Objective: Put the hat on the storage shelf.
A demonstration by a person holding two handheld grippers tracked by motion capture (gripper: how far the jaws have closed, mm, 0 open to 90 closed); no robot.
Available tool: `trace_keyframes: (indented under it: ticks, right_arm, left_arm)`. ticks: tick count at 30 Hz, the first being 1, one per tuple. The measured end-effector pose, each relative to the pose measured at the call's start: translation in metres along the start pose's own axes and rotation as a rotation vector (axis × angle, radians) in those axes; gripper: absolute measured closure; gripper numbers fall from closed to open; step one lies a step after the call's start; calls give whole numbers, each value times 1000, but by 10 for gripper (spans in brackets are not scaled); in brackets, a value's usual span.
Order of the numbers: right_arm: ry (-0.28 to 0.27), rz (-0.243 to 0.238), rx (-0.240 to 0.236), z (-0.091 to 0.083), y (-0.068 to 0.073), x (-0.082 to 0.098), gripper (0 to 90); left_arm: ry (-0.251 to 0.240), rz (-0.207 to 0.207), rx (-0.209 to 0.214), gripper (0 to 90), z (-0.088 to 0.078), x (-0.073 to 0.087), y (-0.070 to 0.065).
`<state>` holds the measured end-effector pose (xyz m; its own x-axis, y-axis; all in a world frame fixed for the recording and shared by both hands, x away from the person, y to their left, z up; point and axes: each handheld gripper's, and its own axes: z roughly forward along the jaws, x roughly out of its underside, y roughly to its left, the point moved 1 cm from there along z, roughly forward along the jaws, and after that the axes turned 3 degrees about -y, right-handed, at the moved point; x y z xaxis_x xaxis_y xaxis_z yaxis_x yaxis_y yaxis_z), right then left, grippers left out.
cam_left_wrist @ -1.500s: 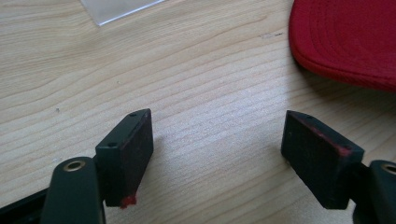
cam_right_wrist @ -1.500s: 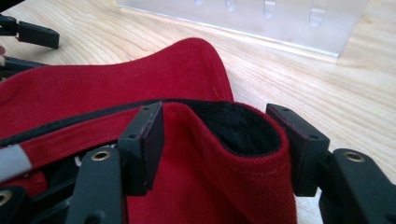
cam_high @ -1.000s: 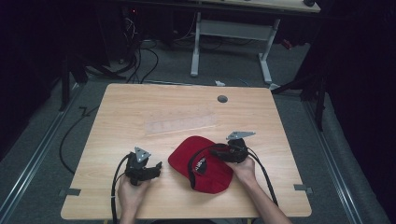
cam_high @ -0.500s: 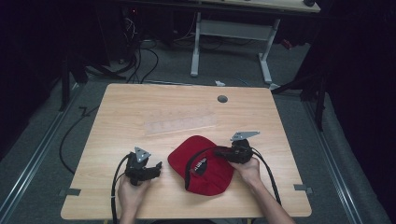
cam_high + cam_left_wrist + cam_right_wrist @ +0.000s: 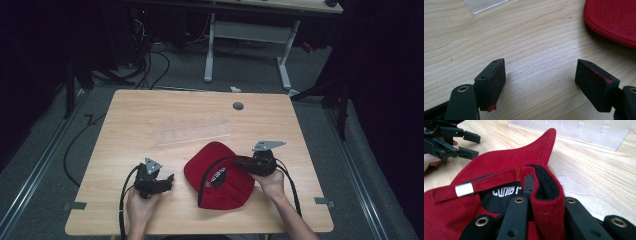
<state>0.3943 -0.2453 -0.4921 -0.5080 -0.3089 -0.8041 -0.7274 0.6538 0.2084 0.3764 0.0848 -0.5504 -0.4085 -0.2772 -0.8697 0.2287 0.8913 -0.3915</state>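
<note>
Cap red, upside down on table, near edge. Right gripper clamped on cap's back rim, jaws just closed. Left gripper apart, empty, resting just beside cap.

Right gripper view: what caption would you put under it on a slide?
Right gripper shut on the rim of a red cap on a wooden table.
</note>
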Motion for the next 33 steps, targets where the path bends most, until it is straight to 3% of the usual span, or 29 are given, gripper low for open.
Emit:
trace_keyframes:
  ticks: [17, 19, 25, 33]
  right_arm:
    - [-64, 58, 37, -30, -1, -6, 820]
    - [-75, 58, 39, -34, -1, -7, 821]
    - [-98, 63, 53, -46, -1, -14, 821]
    - [-136, 76, 57, -56, -3, -26, 821]
  left_arm:
    - [-3, -2, -8, 238, -1, 1, -4]
    - [4, 18, 1, 252, -1, 3, -8]
    - [-4, 24, 89, 246, -8, -1, -29]
    - [-20, 82, 190, 237, -13, -4, -60]
